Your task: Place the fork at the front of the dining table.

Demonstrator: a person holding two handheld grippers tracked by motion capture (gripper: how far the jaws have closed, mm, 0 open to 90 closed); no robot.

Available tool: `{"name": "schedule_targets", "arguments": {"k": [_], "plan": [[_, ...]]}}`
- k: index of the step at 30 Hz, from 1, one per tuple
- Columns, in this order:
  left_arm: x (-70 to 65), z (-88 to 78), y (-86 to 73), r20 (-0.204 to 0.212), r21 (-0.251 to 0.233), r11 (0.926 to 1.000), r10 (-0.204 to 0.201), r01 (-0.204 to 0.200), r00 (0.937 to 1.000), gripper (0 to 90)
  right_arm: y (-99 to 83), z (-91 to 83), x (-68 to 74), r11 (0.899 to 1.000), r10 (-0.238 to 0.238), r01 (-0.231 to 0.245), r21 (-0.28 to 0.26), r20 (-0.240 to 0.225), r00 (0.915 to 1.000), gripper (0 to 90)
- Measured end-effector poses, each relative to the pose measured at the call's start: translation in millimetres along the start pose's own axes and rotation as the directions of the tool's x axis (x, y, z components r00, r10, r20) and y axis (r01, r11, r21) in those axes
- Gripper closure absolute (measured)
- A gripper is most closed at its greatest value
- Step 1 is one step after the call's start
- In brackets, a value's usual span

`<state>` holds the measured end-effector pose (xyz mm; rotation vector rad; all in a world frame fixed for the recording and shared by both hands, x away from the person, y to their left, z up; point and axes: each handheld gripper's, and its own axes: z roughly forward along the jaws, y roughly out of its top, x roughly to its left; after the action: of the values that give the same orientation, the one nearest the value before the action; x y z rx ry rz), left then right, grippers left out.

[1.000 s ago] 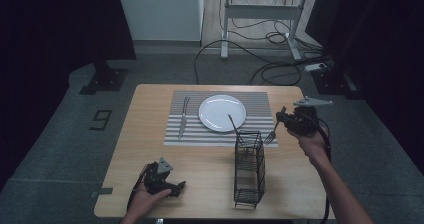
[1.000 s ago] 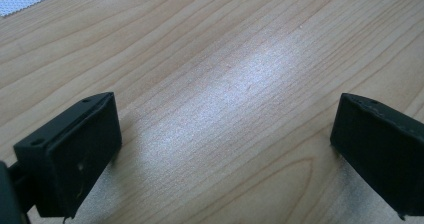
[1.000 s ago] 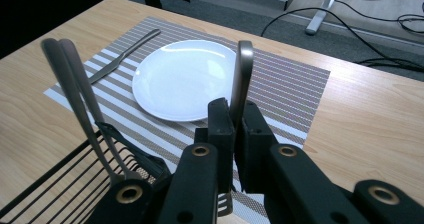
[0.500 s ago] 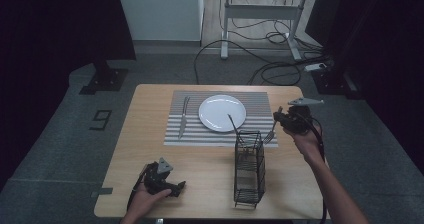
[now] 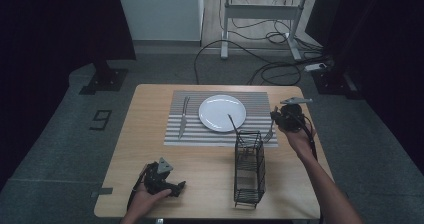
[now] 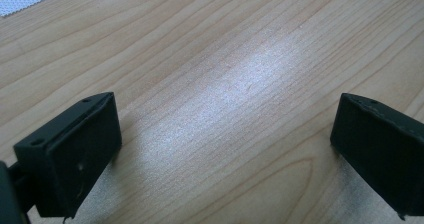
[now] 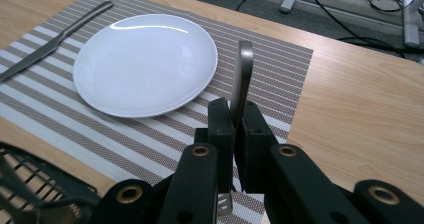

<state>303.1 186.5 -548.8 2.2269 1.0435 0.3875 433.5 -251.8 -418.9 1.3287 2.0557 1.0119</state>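
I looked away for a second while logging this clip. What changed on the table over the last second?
The right claw, shut on the fork, shifted slightly away from the person and toward the plate, carrying the fork along over the placemat's right edge. The left claw stayed low and open at the near left, and the knife, plate and wire basket kept their places.

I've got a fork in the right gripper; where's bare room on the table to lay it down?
Free: the striped placemat strip right of the plate, and bare wood between the placemat's front edge and the left gripper. Crowded: around the wire caddy, which stands just below the fork clamped in the right gripper; a knife lies left of the plate.
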Motion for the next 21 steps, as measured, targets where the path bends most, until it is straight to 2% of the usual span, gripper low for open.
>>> {"name": "schedule_targets", "arguments": {"k": [9,21], "plan": [[-0.1,0.0,0.0,-0.001,0.0,1.0,0.0,0.0,1.0,0.0,0.1,14.6,2.2,1.0,0.0,0.0,0.005,0.01,1.0,85.9],[0.0,0.0,0.0,0.0,0.0,1.0,0.0,0.0,1.0,0.0,9.4,25.7,5.3,1.0,-0.002,0.002,0.011,0.028,0.9996,85.9]]}}
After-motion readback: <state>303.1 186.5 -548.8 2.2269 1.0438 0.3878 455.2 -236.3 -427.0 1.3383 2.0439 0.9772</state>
